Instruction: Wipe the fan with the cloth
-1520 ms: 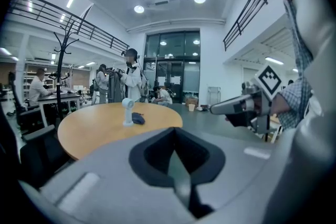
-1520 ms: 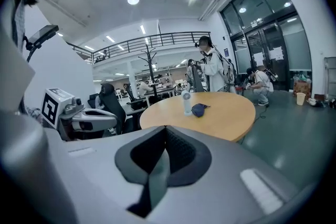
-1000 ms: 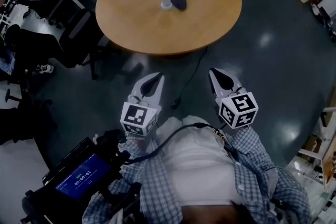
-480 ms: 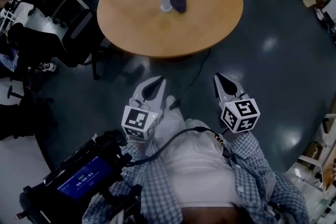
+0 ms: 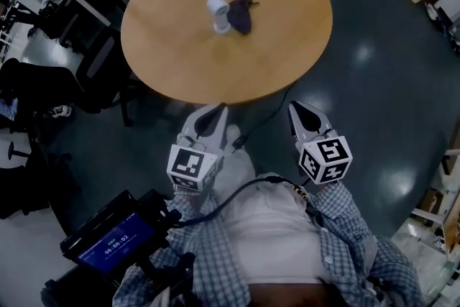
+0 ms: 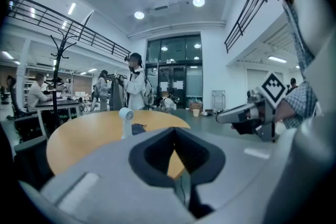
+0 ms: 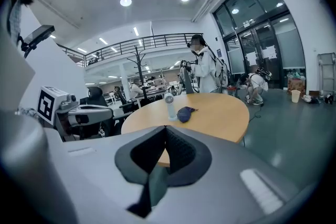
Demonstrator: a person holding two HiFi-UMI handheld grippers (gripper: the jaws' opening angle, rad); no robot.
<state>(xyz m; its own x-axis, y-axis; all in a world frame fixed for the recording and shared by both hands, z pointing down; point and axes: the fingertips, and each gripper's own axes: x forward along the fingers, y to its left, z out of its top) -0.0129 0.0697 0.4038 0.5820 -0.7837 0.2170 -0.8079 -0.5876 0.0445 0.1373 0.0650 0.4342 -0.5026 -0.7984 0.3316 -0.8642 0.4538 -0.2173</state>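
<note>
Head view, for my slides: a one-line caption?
Left gripper and right gripper, shut, short of round table with white fan beside dark cloth.

– In the middle, a round orange-brown wooden table (image 5: 273,32) on a glossy dark grey floor (image 5: 374,104). Left of it?
– Just beside the rim, a black office chair (image 5: 100,67). Near the front edge, a thin black cable (image 5: 262,113) across the floor.
– Bottom left?
– There, a black handheld device with lit blue screen (image 5: 108,241). Beyond the table, a black coat stand (image 6: 59,68) and a pale paper cup (image 7: 295,95) on the floor.
</note>
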